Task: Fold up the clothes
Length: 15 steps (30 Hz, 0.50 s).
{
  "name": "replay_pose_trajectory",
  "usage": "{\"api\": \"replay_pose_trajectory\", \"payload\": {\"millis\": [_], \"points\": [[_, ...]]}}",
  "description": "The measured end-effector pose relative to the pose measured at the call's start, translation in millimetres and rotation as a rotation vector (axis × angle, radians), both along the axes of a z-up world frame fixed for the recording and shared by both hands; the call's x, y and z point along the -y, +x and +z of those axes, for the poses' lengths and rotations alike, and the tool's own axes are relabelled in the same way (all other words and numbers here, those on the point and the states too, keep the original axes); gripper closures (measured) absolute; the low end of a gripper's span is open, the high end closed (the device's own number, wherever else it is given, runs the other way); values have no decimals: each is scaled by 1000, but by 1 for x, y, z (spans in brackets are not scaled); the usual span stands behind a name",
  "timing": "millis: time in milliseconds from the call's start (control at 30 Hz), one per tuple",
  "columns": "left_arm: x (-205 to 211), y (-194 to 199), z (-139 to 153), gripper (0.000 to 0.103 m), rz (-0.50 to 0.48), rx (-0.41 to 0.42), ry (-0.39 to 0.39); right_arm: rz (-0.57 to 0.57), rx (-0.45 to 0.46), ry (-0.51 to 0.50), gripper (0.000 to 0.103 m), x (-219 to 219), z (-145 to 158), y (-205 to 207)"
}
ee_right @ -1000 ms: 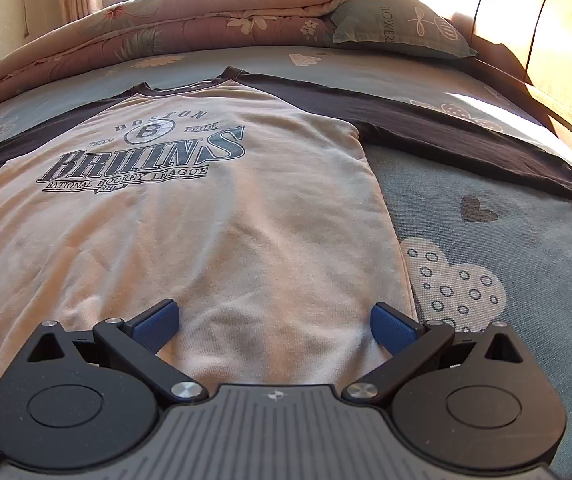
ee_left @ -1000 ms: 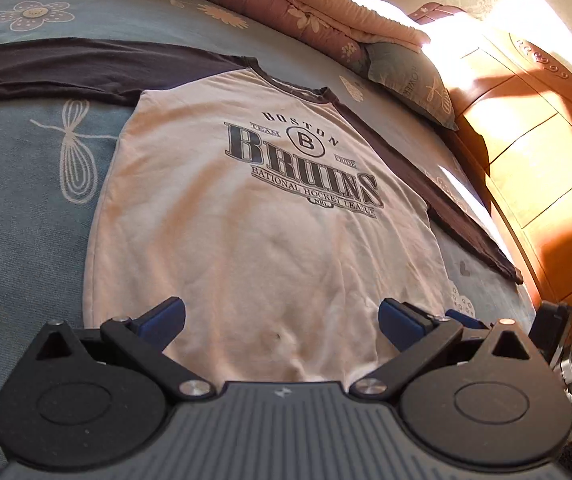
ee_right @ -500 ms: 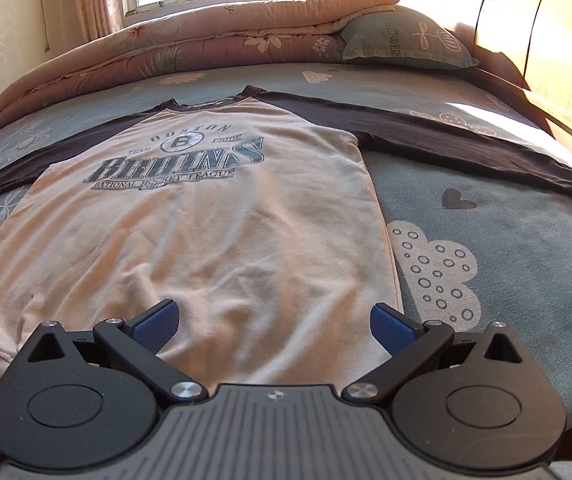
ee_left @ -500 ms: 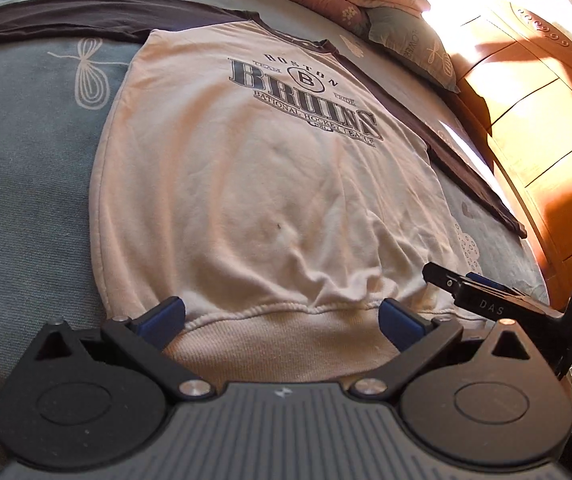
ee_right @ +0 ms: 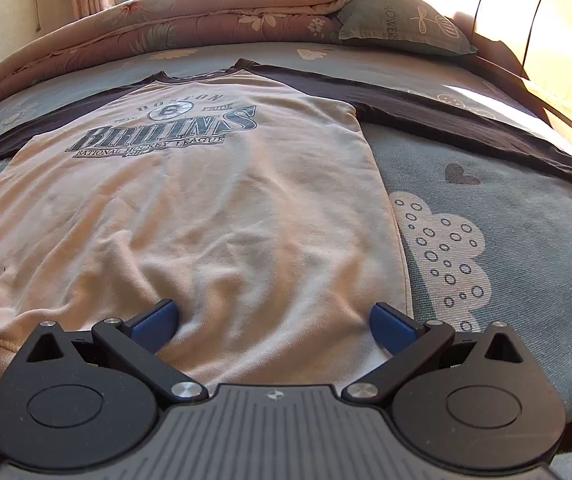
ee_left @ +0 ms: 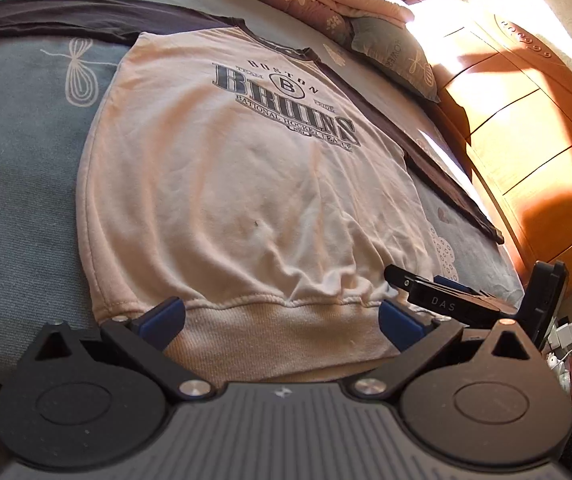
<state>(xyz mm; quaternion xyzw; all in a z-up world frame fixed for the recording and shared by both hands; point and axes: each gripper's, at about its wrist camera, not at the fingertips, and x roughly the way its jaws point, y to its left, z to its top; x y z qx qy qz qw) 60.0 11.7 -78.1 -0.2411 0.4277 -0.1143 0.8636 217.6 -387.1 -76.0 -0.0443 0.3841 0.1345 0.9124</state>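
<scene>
Since the shirt [ee_left: 245,184] lies flat on the bed [ee_left: 13,184] ahead of our fingers, we hold both grippers [ee_left: 281,316] [ee_right: 271,318] released, straddling its hem to pinch it.

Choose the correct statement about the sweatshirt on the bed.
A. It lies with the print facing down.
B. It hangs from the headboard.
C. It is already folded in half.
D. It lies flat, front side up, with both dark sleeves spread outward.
D: the sweatshirt lies flat on the bed, its printed front visible, and a dark sleeve extends to each side; both grippers' jaws are open near the hem.
</scene>
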Motion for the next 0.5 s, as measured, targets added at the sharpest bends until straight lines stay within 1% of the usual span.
{"api": "replay_pose_trajectory", "payload": {"millis": [67, 233, 333, 433, 467, 500], "points": [[-2, 3, -6, 1, 14, -34, -8, -2, 2, -2, 0, 0, 0, -1], [6, -1, -6, 1, -16, -43, 8, -1, 3, 0, 0, 0, 0, -1], [7, -2, -1, 1, -20, -23, -16, -6, 2, 0, 0, 0, 1, 0], [5, 1, 8, 1, 2, 26, 1, -15, -1, 1, 0, -1, 2, 0], [3, 3, 8, 1, 13, 34, 8, -21, -2, 3, 0, -1, 2, 1], [2, 6, 6, 1, 19, 23, 5, -29, -3, 5, 0, -2, 3, 1]]}}
